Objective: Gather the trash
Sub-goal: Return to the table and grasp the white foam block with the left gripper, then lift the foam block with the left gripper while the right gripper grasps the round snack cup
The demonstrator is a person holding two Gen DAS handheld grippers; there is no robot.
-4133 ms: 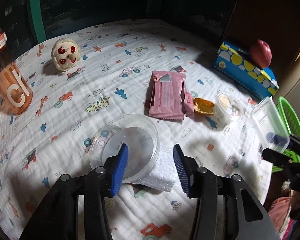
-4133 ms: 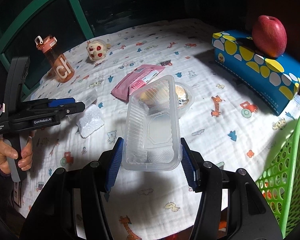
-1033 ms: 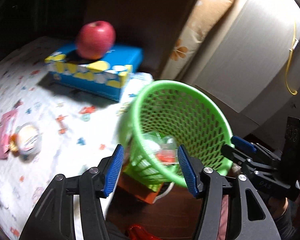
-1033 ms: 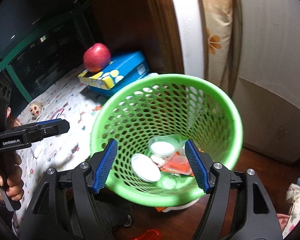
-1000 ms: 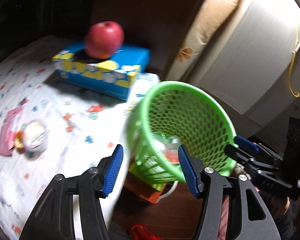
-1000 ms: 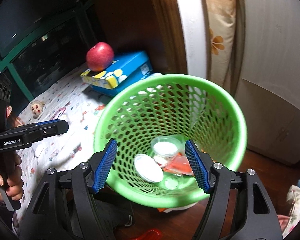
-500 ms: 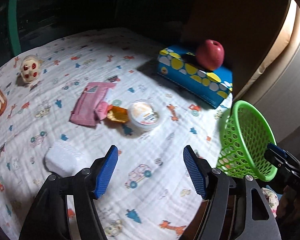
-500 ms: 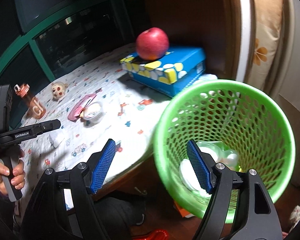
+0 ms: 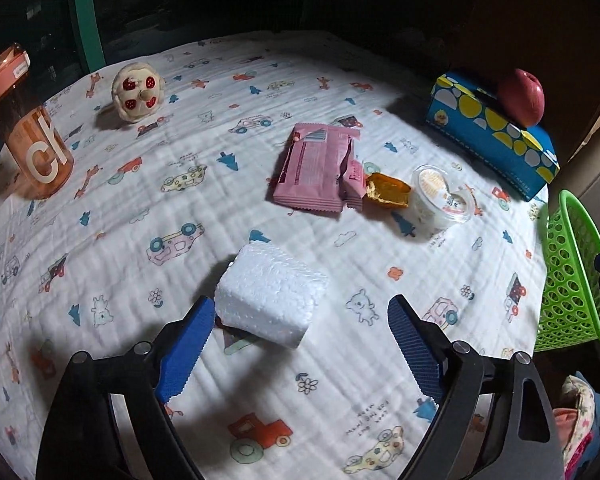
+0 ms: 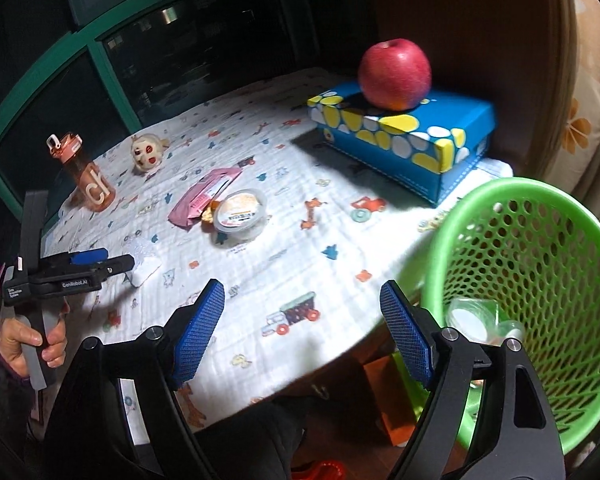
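A white foam block [image 9: 269,295] lies on the patterned cloth just ahead of my left gripper [image 9: 300,340], whose jaws are opening; the block sits near the left pad, and the pads do not press it. Farther off lie a pink wrapper [image 9: 314,166], an orange foil scrap [image 9: 386,190] and a small lidded plastic cup [image 9: 442,196]. My right gripper [image 10: 302,328] is also opening, with nothing between its pads, over the table's near edge beside the green mesh basket [image 10: 540,280]. Clear plastic containers [image 10: 480,320] lie inside the basket. In the right wrist view the left gripper [image 10: 112,262] hovers at the foam block [image 10: 144,268].
An orange water bottle [image 9: 28,132] and a round plush toy [image 9: 137,92] stand at the far left. A blue spotted tissue box [image 9: 492,132] carries a red apple [image 9: 522,98] at the far right. A hand [image 10: 32,340] holds the left gripper's handle.
The left gripper swung from the basket back over the table and down to the foam block, jaws widening. The right gripper pulled back from over the basket to the table edge, jaws widening.
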